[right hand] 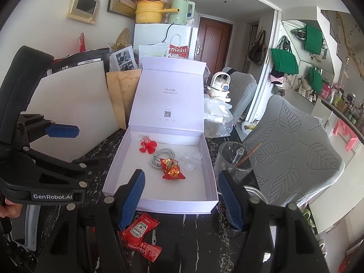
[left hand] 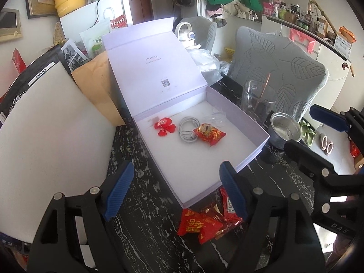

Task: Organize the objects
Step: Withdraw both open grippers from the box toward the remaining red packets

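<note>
Right now, two claws over a dark marbled table [left hand: 145,204], both tipped down.

Left claw [left hand: 176,191]: blue pads wide apart, nothing between them but table and the near end of the white box [left hand: 241,122]. Not touching a thing.

Right claw [right hand: 182,198]: pads apart too, nothing pinched. Framing the near wall of the same box.

Box open, lid [right hand: 168,95] standing up at the back. Inside, on the white floor: a red flower-shaped thing [right hand: 147,146] near the back, a coiled white cable [right hand: 160,157] in the middle, a red and gold packet [right hand: 173,169] lying partly on the cable, and a clear plastic bit [right hand: 191,159] to the right, maybe a wrapper, hard to tell. All of these well ahead of both claws, past the pad tips.

Outside the box, on the table just in front of its near wall: red and gold packets [left hand: 198,225] below and between the left claw's pads, closer to the right pad. From the right wrist view, a ketchup packet [right hand: 141,227] just beside the left pad, low down, with another red packet [right hand: 145,249] under it.

Beside the box on the right: a glass cup [right hand: 234,161] with a thin stick in it, and a small metal pot [left hand: 284,128]. Grey chair [right hand: 293,150] behind those.
</note>
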Motion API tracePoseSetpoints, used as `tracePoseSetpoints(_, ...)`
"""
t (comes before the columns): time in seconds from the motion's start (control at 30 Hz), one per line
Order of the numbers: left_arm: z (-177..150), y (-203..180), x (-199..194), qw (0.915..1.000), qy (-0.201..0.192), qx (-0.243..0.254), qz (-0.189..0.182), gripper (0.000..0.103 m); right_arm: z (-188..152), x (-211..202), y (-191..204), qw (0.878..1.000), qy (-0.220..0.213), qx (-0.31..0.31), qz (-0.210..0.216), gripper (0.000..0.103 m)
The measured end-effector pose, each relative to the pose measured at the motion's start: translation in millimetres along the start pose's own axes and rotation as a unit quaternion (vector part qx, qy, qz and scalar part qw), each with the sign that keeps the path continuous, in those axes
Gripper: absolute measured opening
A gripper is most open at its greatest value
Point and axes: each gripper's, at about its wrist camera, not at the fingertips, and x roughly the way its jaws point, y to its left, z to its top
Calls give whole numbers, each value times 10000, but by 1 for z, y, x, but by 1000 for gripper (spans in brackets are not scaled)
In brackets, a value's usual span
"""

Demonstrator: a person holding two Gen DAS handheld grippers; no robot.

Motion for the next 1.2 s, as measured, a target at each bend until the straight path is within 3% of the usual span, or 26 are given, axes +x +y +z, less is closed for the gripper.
tracePoseSetpoints(0.6, -64, -30, -13, 9993, 276, 192, -155, 77, -65, -31, 21, 9994, 305, 157, 81, 68)
tracePoseSetpoints(1.2, -114, -46, 23, 9951, 919, 237, -289, 77, -118, -2, 28, 9945, 896, 475, 269, 68)
